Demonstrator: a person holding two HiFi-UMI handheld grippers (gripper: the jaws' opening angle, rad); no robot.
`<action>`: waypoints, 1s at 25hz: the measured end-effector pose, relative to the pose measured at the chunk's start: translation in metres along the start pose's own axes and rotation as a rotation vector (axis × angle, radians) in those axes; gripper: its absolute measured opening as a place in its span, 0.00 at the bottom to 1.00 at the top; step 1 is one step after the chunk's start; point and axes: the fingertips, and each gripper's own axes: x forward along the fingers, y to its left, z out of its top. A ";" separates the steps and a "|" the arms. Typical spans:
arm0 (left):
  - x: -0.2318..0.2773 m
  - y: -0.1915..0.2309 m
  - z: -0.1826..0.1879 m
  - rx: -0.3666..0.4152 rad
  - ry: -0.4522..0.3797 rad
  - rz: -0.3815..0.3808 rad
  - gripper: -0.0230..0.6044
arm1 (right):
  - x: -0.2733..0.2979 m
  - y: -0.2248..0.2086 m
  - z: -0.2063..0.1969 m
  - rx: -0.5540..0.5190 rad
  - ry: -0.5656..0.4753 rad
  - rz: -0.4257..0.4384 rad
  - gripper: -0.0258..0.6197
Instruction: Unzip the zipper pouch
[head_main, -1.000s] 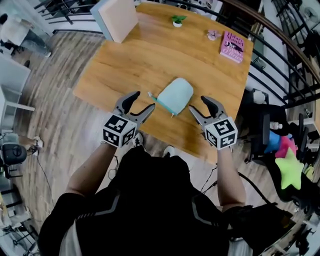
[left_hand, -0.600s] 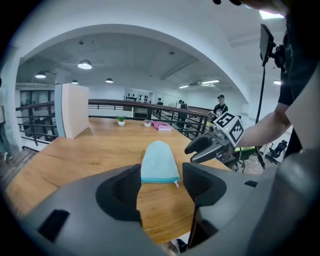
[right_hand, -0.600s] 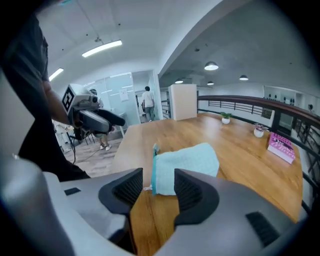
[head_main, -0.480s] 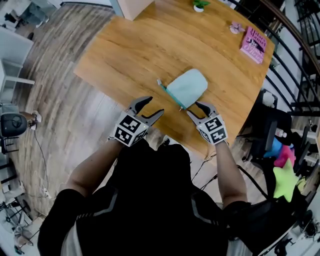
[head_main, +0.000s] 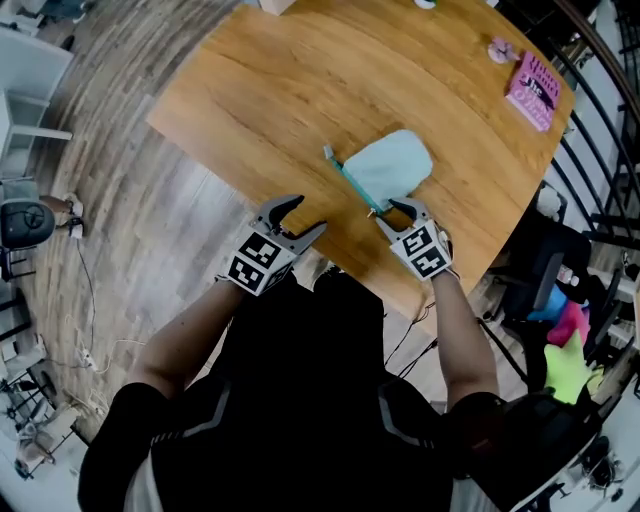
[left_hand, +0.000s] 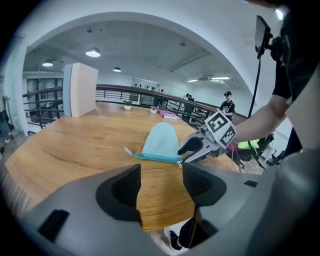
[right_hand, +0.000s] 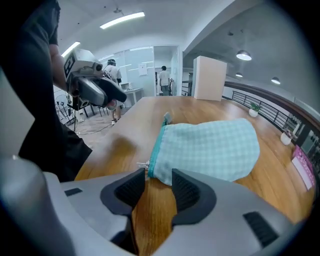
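Two pairs of jaws stand apart. Those of the right gripper (right_hand: 159, 176) have just been closing. Bare wood shows between them, and the near corner of the zipper pouch (right_hand: 210, 145), by its zipper pull (right_hand: 142, 164), sits at their tips unpinched. The left gripper (left_hand: 161, 172) gapes wide on nothing, near the pouch's teal zipper (left_hand: 156, 158) but apart from it. The pouch lies flat on the wooden table (head_main: 270, 90), and a pink book (head_main: 536, 88) lies well beyond it.

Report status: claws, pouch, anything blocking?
Left claw open, empty, just narrowed a bit. Right claw open, just closing, pouch corner at its tips, no grip. Pouch zipped, flat on table. Path clear.
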 end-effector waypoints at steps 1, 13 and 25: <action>-0.001 -0.001 0.000 -0.004 -0.001 0.002 0.48 | 0.001 0.000 -0.001 -0.004 0.001 0.002 0.31; -0.006 -0.010 0.007 -0.004 -0.007 -0.040 0.48 | 0.000 0.011 0.009 0.054 -0.026 0.052 0.14; -0.012 -0.006 0.066 0.122 -0.049 -0.152 0.44 | -0.046 0.005 0.074 0.343 -0.199 0.033 0.12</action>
